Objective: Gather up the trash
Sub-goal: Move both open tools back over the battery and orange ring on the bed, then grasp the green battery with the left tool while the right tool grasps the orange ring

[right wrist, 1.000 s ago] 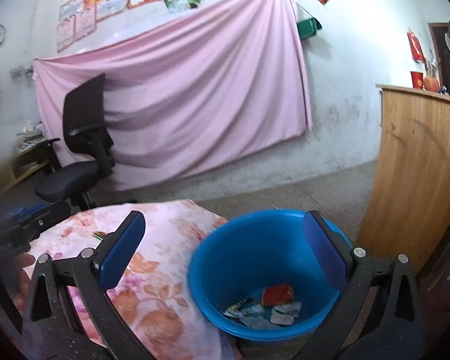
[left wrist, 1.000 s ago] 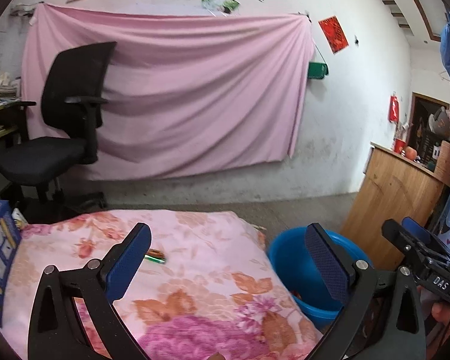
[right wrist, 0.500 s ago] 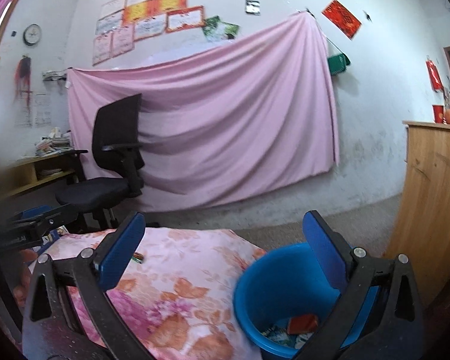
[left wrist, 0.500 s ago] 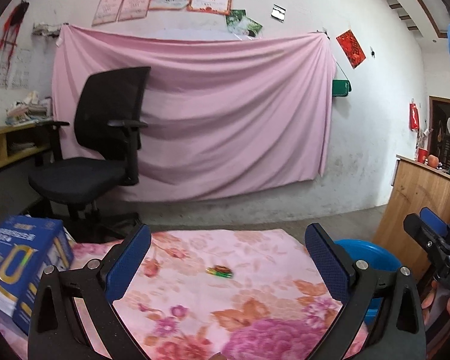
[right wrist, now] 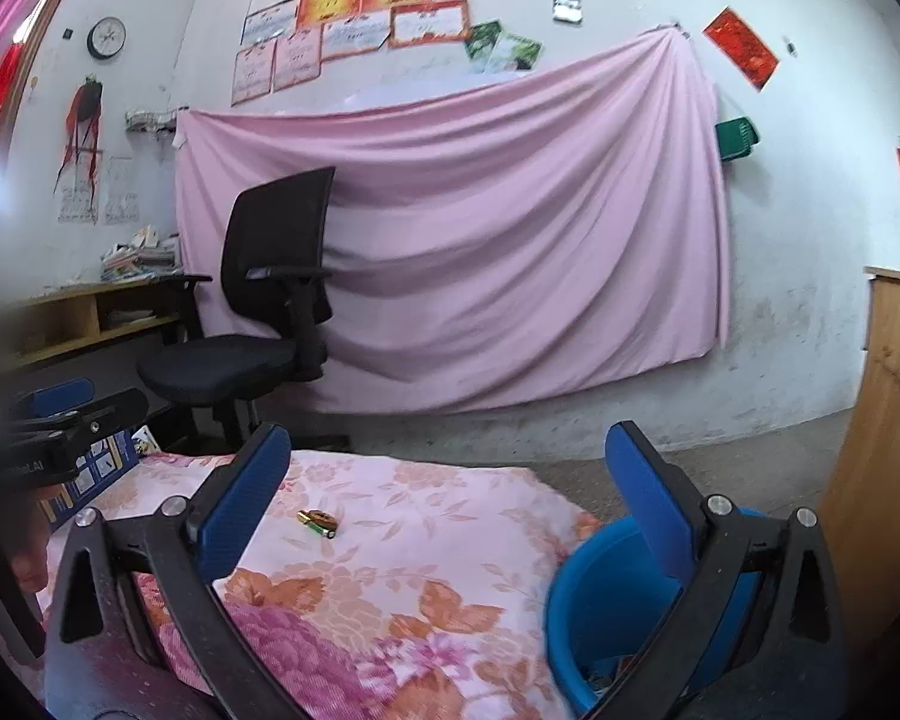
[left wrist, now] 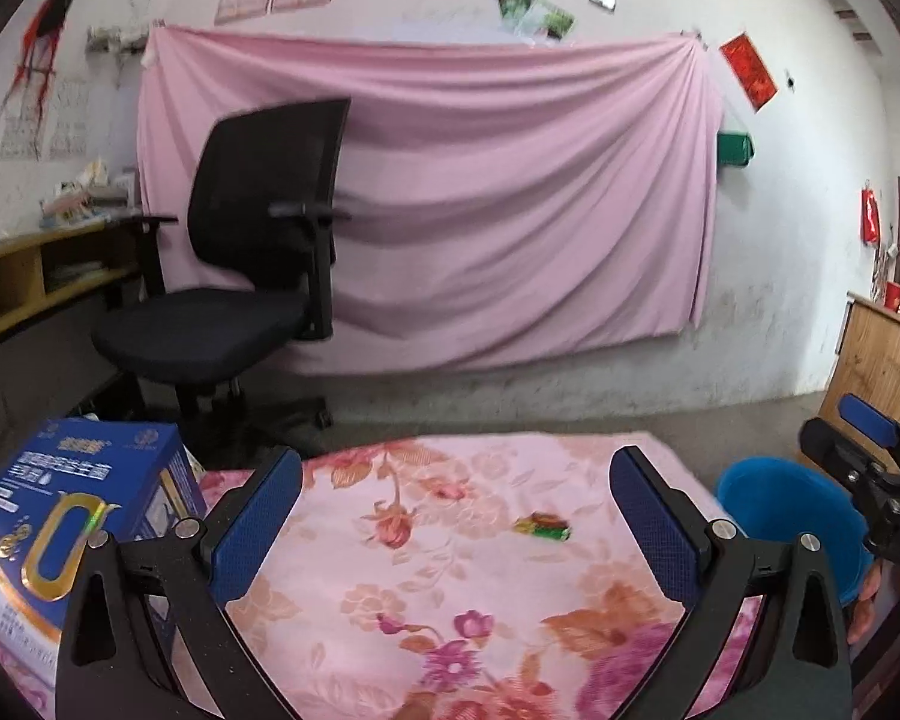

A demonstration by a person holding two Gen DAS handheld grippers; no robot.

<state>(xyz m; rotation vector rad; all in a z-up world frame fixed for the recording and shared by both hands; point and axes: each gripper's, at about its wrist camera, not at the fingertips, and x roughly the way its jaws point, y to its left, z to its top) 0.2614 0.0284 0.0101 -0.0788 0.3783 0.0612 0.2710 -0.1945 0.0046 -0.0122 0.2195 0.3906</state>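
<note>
Wrapper (left wrist: 542,526) lies alone on your floral cloth (left wrist: 450,588), just right of centre in the left view and between the pads of your left tool (left wrist: 456,531), which is spread wide and empty, well short of it. Your right tool (right wrist: 450,498) is spread too, pinching nothing; in its view the wrapper sits left of centre, near the left pad (right wrist: 237,504). Bin (right wrist: 606,600) stands at the lower right of that frame, beside the cloth's edge, with scraps showing at its bottom. Blue box (left wrist: 84,516) rests at the lower left of the left view.
</note>
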